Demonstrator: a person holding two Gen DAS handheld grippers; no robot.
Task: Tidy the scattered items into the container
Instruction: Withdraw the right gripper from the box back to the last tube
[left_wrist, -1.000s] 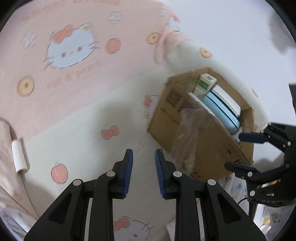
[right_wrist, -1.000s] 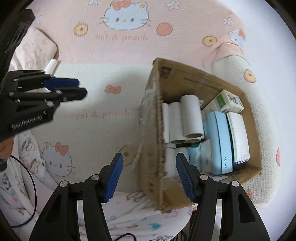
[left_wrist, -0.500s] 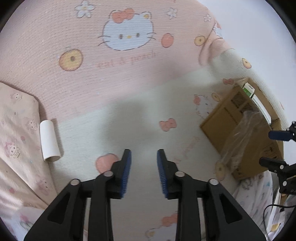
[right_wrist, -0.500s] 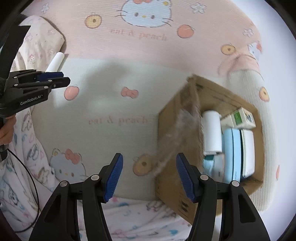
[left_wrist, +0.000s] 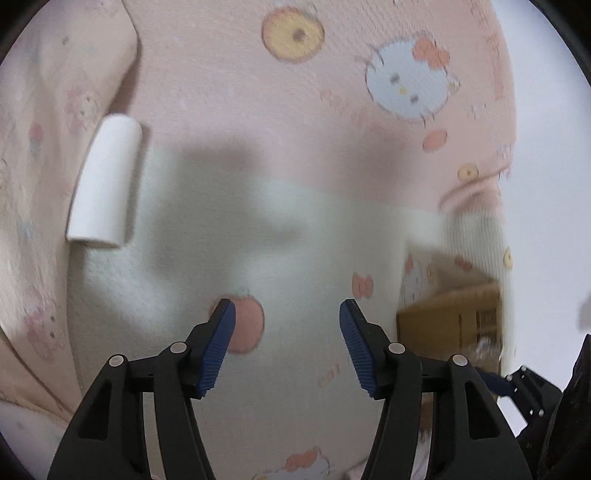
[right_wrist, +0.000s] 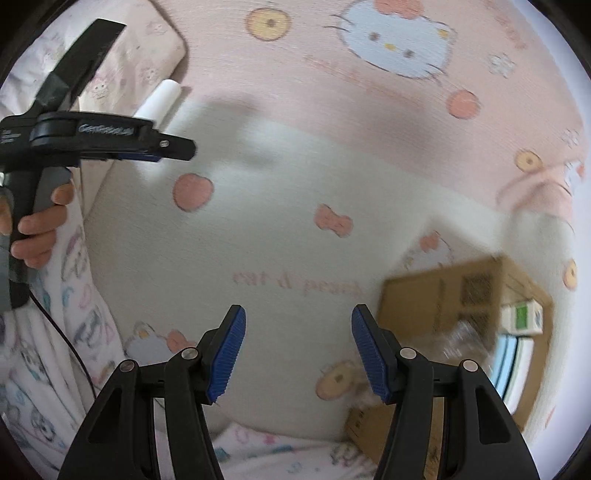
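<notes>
**Both grippers empty over the bed, one white roll still out of the box**

A pink and cream cartoon-cat blanket (left_wrist: 280, 229) covers the whole surface under both cameras. A patterned pillow (left_wrist: 48, 122) lies along its left edge.

The cardboard box (right_wrist: 443, 306) sits at the lower right in the right wrist view, blurred; a green-and-white carton (right_wrist: 522, 317) and a pale blue item (right_wrist: 511, 362) show inside it, with crumpled clear plastic (right_wrist: 461, 339) on its near wall. In the left wrist view only a corner of the box (left_wrist: 450, 321) shows.

The left gripper (left_wrist: 284, 347) is released, its jaws having just spread wide with nothing between them, only blanket below. The right gripper (right_wrist: 297, 354) also stands spread and empty, beside the box.

A white roll (left_wrist: 105, 181) lies on the blanket against the pillow, well apart from the box and up-left of the left gripper. A hand (right_wrist: 37, 225) grips the left tool's handle.
</notes>
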